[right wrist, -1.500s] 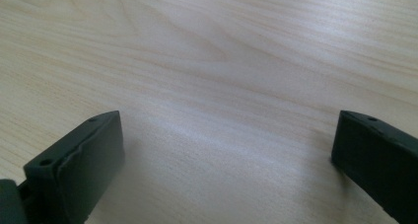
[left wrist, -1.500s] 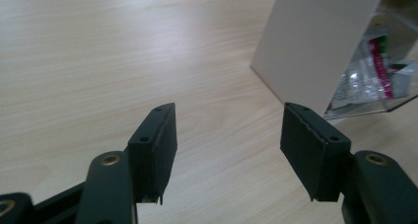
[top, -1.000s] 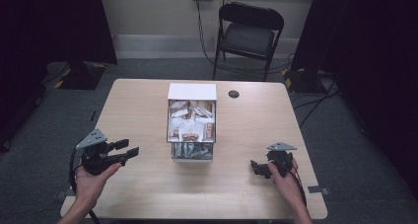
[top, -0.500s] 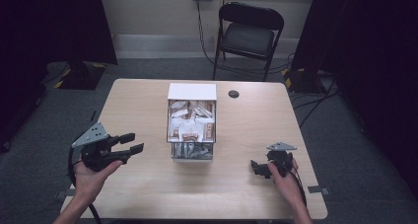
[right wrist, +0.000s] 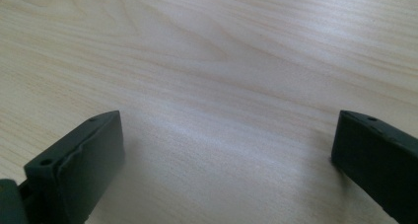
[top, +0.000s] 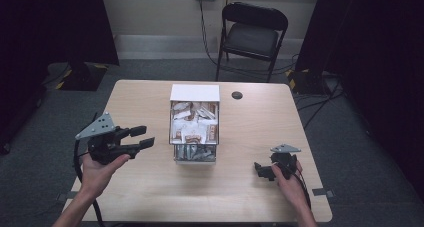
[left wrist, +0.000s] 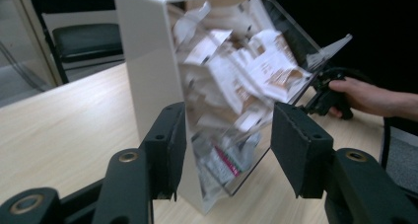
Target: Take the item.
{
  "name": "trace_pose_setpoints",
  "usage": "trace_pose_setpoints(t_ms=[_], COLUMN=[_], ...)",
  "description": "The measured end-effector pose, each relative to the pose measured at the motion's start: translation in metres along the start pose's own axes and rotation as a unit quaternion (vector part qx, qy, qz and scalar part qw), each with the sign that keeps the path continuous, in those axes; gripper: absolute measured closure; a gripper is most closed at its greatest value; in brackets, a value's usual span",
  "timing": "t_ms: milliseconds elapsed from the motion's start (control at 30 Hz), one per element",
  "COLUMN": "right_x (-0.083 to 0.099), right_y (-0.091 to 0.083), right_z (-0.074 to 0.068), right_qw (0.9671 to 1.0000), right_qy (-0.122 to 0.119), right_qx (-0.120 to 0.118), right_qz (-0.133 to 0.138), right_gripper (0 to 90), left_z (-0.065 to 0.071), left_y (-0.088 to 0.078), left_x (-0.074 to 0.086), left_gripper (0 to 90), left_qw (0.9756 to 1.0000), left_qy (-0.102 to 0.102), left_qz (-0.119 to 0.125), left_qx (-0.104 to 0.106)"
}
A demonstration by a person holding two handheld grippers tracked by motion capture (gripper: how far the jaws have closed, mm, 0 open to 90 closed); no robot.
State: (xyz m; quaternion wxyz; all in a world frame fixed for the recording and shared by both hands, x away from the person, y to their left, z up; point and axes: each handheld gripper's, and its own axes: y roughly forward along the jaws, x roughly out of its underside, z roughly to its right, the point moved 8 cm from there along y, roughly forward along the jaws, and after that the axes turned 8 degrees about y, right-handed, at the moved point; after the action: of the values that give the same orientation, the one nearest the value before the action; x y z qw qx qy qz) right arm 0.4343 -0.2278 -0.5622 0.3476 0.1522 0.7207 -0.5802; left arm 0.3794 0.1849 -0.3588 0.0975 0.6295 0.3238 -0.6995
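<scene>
The clear dispenser box (top: 194,122), packed with paper sachets (top: 192,129), stands at frame centre on the tabletop (top: 240,207). The left claw (top: 142,137), at left of frame, is held above the tabletop with jaws wide, aimed at the box. The right claw (top: 261,170), at lower right, rests low with jaws wide, holding nothing.

L gripper (top: 141,137): black body, grey 3-cornered plate, brass screws, black cable | R gripper (top: 262,170): black, grey plate, flat fingers (right wrist: 79,160) w/ screw holes | forearms bare, no sleeves
</scene>
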Motion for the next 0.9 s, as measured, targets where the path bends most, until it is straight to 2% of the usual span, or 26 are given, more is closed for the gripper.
trace_pose_setpoints(t_ms=[67, 133, 267, 367, 433, 500, 600, 667, 733, 800, 867, 900], right_x=[0.0, 0.0, 0.0, 0.0, 0.0, 0.0, 0.0, 0.0, 0.0, 0.0, 0.0, 0.0], right_y=[0.0, 0.0, 0.0, 0.0, 0.0, 0.0, 0.0, 0.0, 0.0, 0.0, 0.0, 0.0], right_z=[0.0, 0.0, 0.0, 0.0, -0.001, -0.001, -0.001, -0.001, -0.001, -0.001, -0.001, -0.001], right_qw=[1.0, 1.0, 1.0, 1.0, 1.0, 1.0, 1.0, 1.0, 1.0, 1.0, 1.0, 1.0], right_qy=[0.0, 0.0, 0.0, 0.001, 0.0, -0.001, -0.001, 0.0, -0.001, 0.0, -0.001, -0.001], right_qx=[0.0, 0.0, 0.0, 0.0, -0.001, -0.001, -0.001, -0.001, -0.001, -0.002, -0.002, -0.002], right_qz=[0.0, 0.0, 0.0, 0.0, 0.0, -0.001, 0.0, -0.001, 0.0, -0.001, 0.0, 0.0], right_gripper=[0.0, 0.0, 0.0, 0.0, 0.0, 0.0, 0.0, 0.0, 0.0, 0.0, 0.0, 0.0], left_z=[0.002, 0.004, 0.01, 0.015, 0.017, 0.02, 0.021, 0.022, 0.025, 0.026, 0.029, 0.03], left_y=[0.002, 0.005, 0.016, 0.023, 0.029, 0.034, 0.043, 0.05, 0.057, 0.062, 0.066, 0.069], left_x=[-0.007, -0.012, -0.017, -0.02, -0.022, -0.025, -0.027, -0.028, -0.029, -0.029, -0.031, -0.031], left_gripper=[47.9, 48.1, 50.1, 51.7, 52.9, 54.9, 56.1, 56.9, 57.6, 58.1, 59.7, 59.7], left_qw=[0.9999, 0.9999, 0.9995, 0.9991, 0.999, 0.9985, 0.9979, 0.9978, 0.9968, 0.9968, 0.9956, 0.9958], left_qy=[-0.001, 0.006, 0.008, 0.014, 0.021, 0.02, 0.016, 0.023, 0.02, 0.031, 0.018, 0.018], left_qz=[0.011, 0.012, 0.013, 0.015, 0.012, 0.015, 0.013, 0.004, 0.0, -0.011, -0.004, -0.007], left_qx=[0.002, 0.005, 0.029, 0.038, 0.036, 0.048, 0.062, 0.063, 0.078, 0.073, 0.092, 0.09])
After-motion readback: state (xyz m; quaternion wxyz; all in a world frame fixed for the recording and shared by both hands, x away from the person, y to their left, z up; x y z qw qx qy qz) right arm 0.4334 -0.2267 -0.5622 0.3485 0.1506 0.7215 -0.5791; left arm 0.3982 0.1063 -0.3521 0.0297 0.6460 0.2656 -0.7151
